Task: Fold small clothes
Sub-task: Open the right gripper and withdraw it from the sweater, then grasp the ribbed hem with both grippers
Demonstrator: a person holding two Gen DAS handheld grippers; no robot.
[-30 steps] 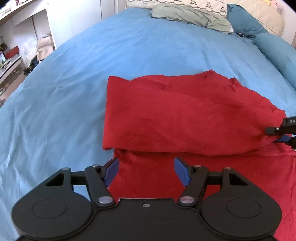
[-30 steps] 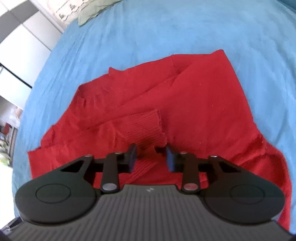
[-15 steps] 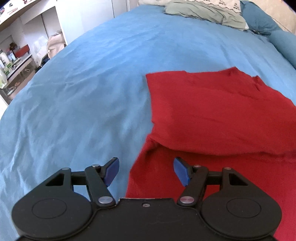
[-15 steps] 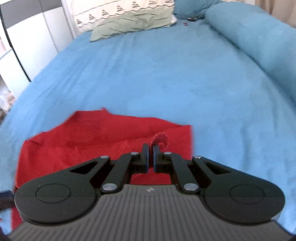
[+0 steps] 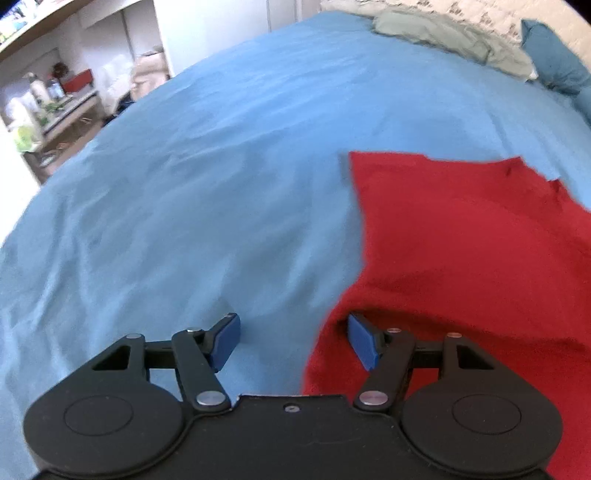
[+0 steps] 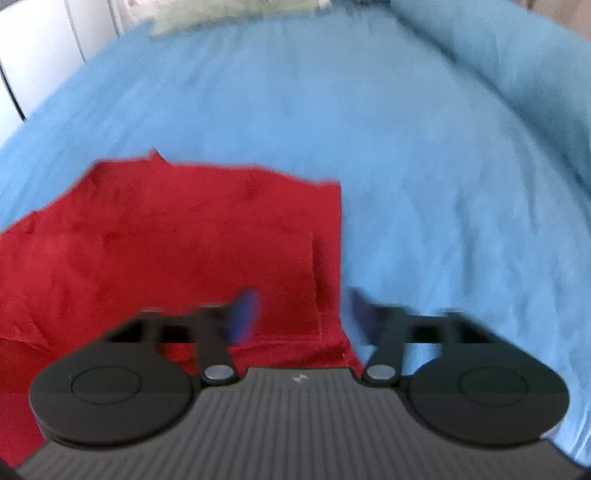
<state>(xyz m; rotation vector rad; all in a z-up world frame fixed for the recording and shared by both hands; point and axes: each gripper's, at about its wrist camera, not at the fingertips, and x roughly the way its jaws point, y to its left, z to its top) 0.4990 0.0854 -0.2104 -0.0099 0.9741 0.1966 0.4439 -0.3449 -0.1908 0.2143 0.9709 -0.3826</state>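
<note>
Left tongs [image 5: 293, 341] and right tongs [image 6: 301, 314] both wide apart (empty) over red garment [image 5: 461, 240] edges

Blue bedspread [image 5: 221, 166], grey-green pillow [image 5: 443, 29], white wardrobe [image 6: 33, 48], cluttered shelves [image 5: 55, 99], daylight

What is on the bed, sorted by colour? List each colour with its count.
Red: 1, the garment
Grey-green: 1, the pillow
Dark blue: 1, the cushion
Total: 3, on the blue bedspread
</note>
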